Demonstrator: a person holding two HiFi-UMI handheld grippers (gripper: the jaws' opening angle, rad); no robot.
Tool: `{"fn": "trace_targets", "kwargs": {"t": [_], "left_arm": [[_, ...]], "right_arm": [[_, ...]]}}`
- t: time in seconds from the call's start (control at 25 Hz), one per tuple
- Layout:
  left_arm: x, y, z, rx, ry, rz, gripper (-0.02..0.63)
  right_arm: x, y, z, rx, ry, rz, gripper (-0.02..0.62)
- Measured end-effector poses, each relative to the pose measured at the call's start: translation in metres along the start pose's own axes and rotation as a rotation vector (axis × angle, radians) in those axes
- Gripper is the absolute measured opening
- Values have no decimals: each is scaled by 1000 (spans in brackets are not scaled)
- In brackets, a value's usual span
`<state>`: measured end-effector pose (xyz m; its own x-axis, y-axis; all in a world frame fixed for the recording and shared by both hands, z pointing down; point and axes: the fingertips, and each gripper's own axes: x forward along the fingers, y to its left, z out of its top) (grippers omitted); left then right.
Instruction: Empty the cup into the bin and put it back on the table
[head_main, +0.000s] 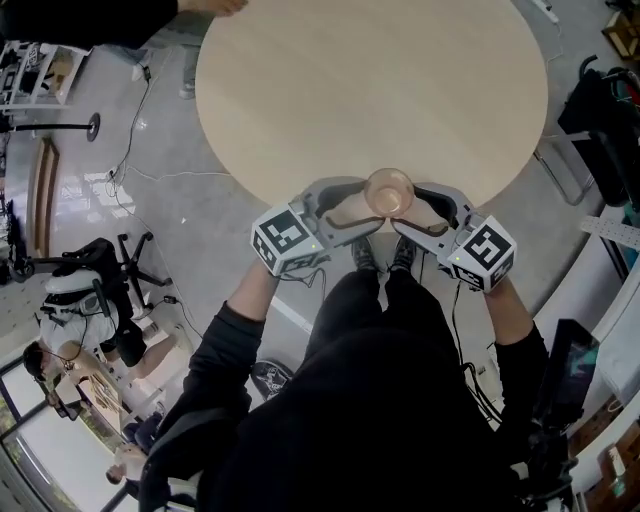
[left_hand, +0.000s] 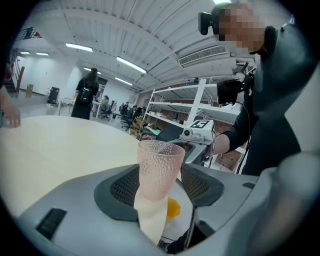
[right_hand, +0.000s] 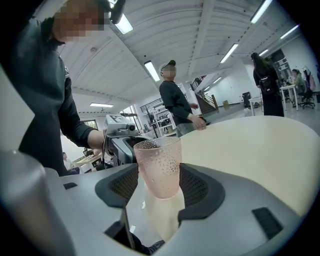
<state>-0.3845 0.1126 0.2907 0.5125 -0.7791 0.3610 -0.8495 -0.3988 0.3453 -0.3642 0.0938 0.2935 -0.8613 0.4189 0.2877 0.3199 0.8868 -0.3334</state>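
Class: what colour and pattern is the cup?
Pale pink cup, small raised dots; clearest in right gripper view.

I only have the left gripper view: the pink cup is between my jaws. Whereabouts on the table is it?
Observer: The cup is at the very near edge of the round table, right in front of the person.
Operator: Is the right gripper clear of it?
Observer: No. The right gripper has the cup between its jaws too; I cannot tell whether it presses.
Operator: Anything left inside?
Observer: Looking down from the head view, nothing shows in it.
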Motion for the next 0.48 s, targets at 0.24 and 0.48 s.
{"fn": "trace_targets", "kwargs": {"t": [0.24, 0.48], "left_arm": [[13, -44, 29, -27, -97, -50, 268], [21, -69, 52, -69, -181, -118, 268]], "right_arm": [[-51, 19, 14, 64, -97, -31, 261], [-84, 31, 25, 94, -162, -90, 258]]}}
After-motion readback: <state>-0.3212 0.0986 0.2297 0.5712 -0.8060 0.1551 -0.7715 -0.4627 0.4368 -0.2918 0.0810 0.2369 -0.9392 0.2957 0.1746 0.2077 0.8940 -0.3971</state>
